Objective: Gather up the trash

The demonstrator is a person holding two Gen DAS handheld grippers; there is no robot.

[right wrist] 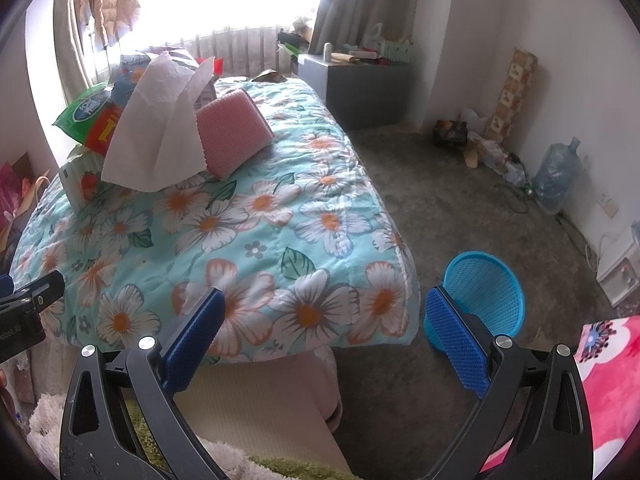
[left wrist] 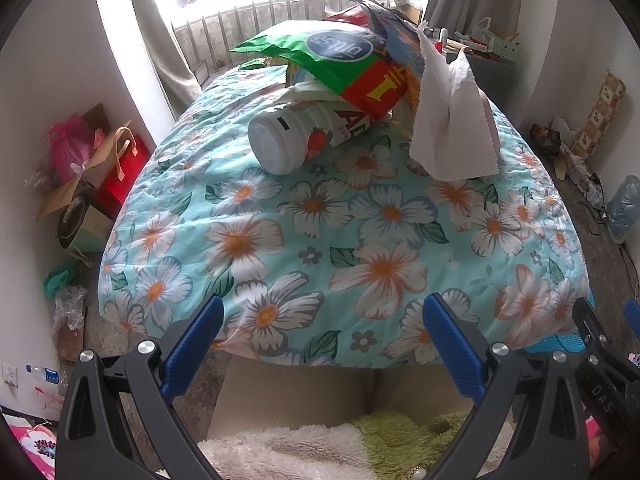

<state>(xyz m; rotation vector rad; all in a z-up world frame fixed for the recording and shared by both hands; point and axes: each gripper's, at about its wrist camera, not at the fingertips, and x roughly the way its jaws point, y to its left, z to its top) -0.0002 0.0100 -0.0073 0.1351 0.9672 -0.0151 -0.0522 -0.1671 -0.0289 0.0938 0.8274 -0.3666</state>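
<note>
Both grippers are spread wide and empty: the left gripper (left wrist: 322,344) and right gripper (right wrist: 324,336) have blue ribbed pads on black arms. Ahead of them lies a floral quilt (left wrist: 320,232). At its far end sits the trash: a white bottle (left wrist: 296,136) on its side, lettered "A", a glossy green bag (left wrist: 320,56), a crumpled tissue (left wrist: 452,120), and a pink sponge (right wrist: 232,132). A blue mesh basket (right wrist: 488,292) stands just beyond the right gripper's right finger.
</note>
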